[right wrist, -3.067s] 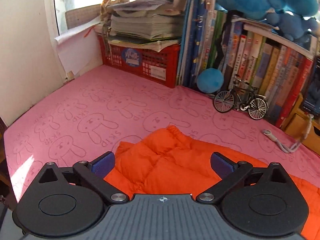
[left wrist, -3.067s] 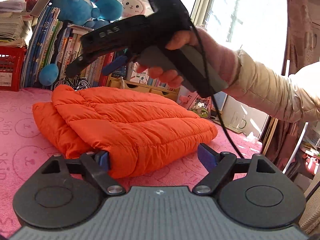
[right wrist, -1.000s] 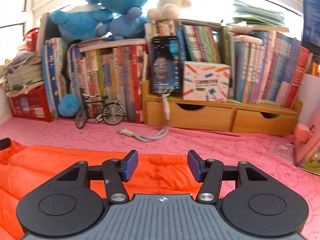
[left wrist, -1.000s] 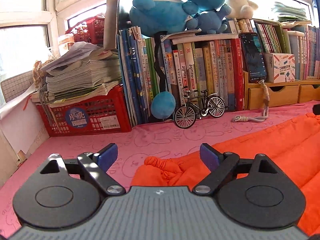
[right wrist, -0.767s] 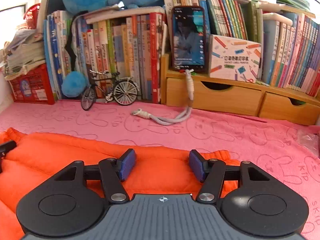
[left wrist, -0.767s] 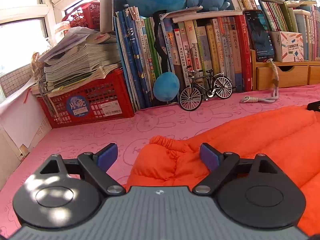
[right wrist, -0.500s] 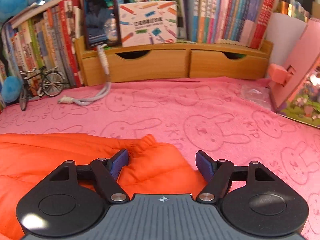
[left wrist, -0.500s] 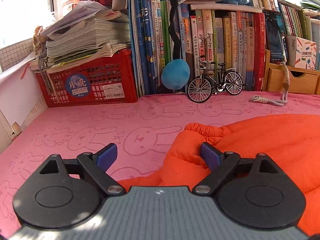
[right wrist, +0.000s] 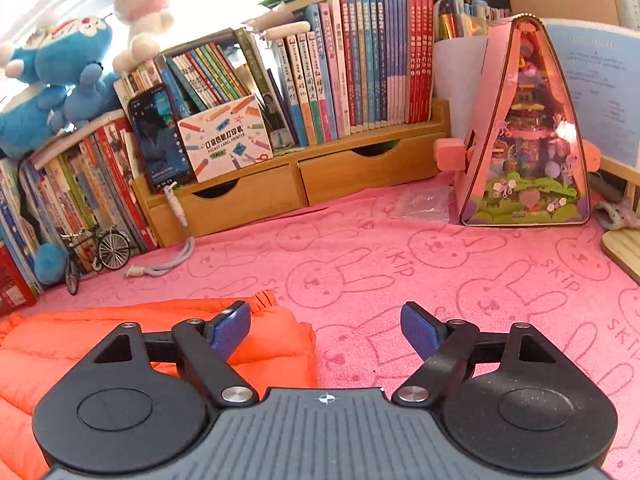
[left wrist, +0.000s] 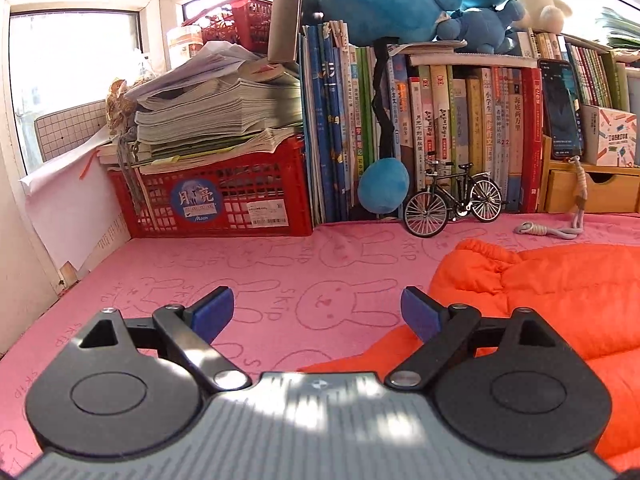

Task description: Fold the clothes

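Pink bunny-print cloth (left wrist: pixel 248 264) covers the counter, and the orange jacket (left wrist: pixel 560 292) lies lengthwise between both hand-held grippers. Left hand-held gripper (left wrist: pixel 316 314) gapes empty off the jacket's left cuff; right hand-held gripper (right wrist: pixel 326 326), jaws just widened, holds nothing off its right end. Red crate (left wrist: pixel 216 200) behind the jacket carries stacked papers.

**Pink rabbit-print cloth and what is lying on it**

A pink cloth (left wrist: pixel 248 264) printed with rabbits is covering the surface. An orange padded jacket (left wrist: pixel 560 292) is lying on it. Along the back, a red crate (left wrist: pixel 224 200), a model bicycle (left wrist: pixel 452 204), a rope cord (left wrist: pixel 548 230), wooden drawers (right wrist: pixel 280 192) and a pink triangular box (right wrist: pixel 524 140) are standing.
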